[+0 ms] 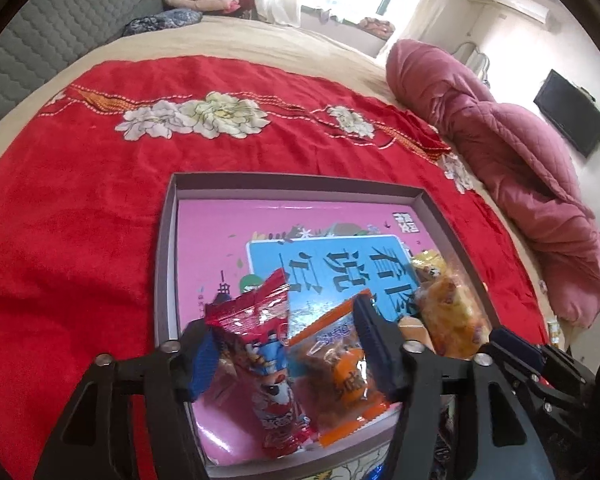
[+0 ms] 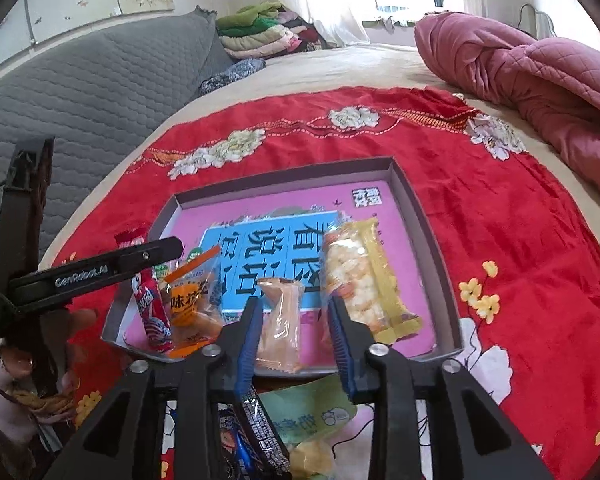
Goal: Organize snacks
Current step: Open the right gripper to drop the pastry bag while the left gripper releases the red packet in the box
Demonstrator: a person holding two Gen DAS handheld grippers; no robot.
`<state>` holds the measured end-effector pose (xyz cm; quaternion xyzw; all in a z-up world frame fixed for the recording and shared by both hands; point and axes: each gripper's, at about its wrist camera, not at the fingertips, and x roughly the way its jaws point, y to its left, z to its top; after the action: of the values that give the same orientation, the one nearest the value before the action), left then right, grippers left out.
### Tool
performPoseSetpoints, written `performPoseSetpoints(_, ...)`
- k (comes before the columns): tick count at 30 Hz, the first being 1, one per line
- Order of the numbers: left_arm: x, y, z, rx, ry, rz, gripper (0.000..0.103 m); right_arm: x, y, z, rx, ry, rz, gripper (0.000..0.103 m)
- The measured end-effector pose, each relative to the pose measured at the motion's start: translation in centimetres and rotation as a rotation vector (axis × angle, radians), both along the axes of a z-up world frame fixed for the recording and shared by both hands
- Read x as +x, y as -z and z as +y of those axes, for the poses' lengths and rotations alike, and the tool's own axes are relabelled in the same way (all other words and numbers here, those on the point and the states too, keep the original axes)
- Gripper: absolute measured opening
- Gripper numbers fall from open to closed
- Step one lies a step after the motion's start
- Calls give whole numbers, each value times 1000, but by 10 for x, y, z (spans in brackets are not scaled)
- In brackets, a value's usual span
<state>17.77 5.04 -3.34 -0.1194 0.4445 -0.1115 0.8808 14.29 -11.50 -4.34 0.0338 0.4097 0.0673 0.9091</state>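
Snacks lie in a row inside the shallow box [image 2: 404,184] on the bed's red cloth [image 2: 520,240]: red packet [image 1: 268,368], orange packet [image 1: 340,364], peach packet [image 2: 280,320], yellow packet [image 2: 364,280]. Both placements look just finished. The left tool [image 1: 288,344] stands apart around the red and orange packets, gripping neither; the right tool [image 2: 292,340] is apart beside the peach packet. Next call: fetching the loose green packet [image 2: 312,412] and dark wrapper [image 2: 256,424] outside the near wall, lifting clear of it.
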Motion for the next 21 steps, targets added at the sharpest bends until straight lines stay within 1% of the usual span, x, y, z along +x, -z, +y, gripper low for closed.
performPoseSetpoints(6,-4,-12,-2,-8,21,-13,69,-1,-5,-6,-1,19,-14,37)
performPoseSetpoints(9,-7,-19,-2,-9,27,-19,71,-2,-8,-8,-1,27,-22,46)
performPoseSetpoints(12,-10,-25,1,-11,29,-21,74,-4,-12,-11,0,32,-33,47)
performPoseSetpoints(21,-22,-36,13,-11,10,-18,75,-8,-22,-12,7,24,-59,49)
